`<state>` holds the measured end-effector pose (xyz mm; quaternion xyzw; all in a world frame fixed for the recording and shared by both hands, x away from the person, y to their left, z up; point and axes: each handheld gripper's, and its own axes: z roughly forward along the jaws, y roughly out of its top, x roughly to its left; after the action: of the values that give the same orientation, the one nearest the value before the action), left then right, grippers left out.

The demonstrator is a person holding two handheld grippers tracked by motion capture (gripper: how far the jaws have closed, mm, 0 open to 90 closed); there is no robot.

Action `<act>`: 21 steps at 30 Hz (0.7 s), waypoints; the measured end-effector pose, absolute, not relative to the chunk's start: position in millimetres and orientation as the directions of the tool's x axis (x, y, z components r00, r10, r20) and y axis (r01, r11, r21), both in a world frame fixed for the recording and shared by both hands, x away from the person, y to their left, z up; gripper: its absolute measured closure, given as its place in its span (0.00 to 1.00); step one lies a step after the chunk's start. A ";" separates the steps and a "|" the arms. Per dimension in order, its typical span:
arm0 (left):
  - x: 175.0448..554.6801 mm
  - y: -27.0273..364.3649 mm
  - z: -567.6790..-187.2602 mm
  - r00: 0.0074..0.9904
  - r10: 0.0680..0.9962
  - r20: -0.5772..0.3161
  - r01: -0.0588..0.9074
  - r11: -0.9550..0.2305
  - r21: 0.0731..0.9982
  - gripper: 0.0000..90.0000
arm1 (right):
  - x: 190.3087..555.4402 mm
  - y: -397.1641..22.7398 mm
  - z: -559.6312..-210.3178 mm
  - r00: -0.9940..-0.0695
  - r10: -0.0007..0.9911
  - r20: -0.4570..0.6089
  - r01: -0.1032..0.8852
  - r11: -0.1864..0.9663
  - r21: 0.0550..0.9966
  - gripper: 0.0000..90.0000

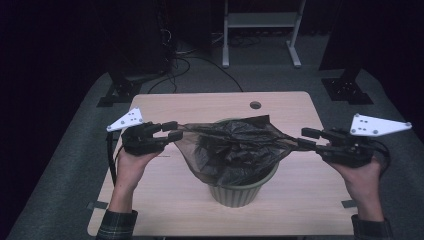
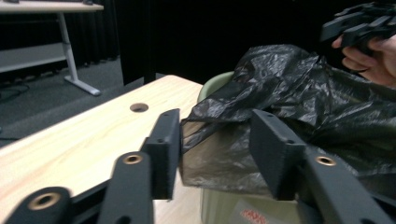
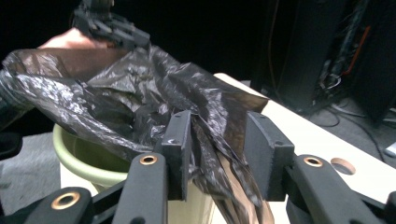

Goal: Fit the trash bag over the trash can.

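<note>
A black plastic bag (image 1: 235, 150) lies stretched across the mouth of a pale green bin (image 1: 235, 194) in the middle of the wooden table (image 1: 200, 107). My left gripper (image 1: 172, 131) is at the bag's left edge. In the left gripper view its jaws stand apart with the bag's (image 2: 303, 93) edge between them, resting against one pad only (image 2: 215, 140). My right gripper (image 1: 306, 138) is at the bag's right edge. Its jaws (image 3: 217, 140) are also apart, with a fold of the bag (image 3: 116, 93) hanging between them above the bin's rim (image 3: 79, 154).
The table has a round cable hole (image 1: 255, 105) near its far edge. Behind it stand a white desk frame (image 1: 260, 30), black stands and cables on grey carpet. Bare tabletop lies left, right and in front of the bin.
</note>
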<state>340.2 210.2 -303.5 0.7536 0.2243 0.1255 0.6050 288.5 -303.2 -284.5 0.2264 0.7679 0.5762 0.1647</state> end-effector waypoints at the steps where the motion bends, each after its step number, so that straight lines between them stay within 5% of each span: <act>1: 338.7 208.8 -299.2 0.868 0.491 -0.069 0.172 -0.168 0.971 0.54 | 291.1 -300.5 -285.3 -0.841 0.540 0.007 0.163 0.241 0.957 0.66; 6: 333.8 206.1 -282.7 0.867 0.498 -0.019 0.122 -0.175 0.977 0.46 | 312.7 -284.9 -296.0 -0.841 0.541 0.016 0.200 0.284 0.938 0.69; 8: 333.1 204.6 -277.0 0.868 0.496 -0.008 0.107 -0.172 0.979 0.44 | 319.2 -280.2 -299.4 -0.849 0.528 0.025 0.214 0.299 0.930 0.86; 11: 335.6 198.9 -270.6 0.876 0.482 0.003 0.093 -0.176 0.980 0.42 | 326.9 -274.1 -300.7 -0.861 0.507 0.032 0.209 0.296 0.932 0.99; 21: 358.8 155.5 -270.1 0.927 0.373 0.037 0.052 -0.226 0.973 0.41 | 353.7 -253.1 -289.6 -0.889 0.451 0.079 0.205 0.238 0.949 1.00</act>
<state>358.8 155.5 -270.1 0.7718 0.1377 0.1320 0.6066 353.7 -253.1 -289.6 0.2102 0.7797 0.5803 0.1060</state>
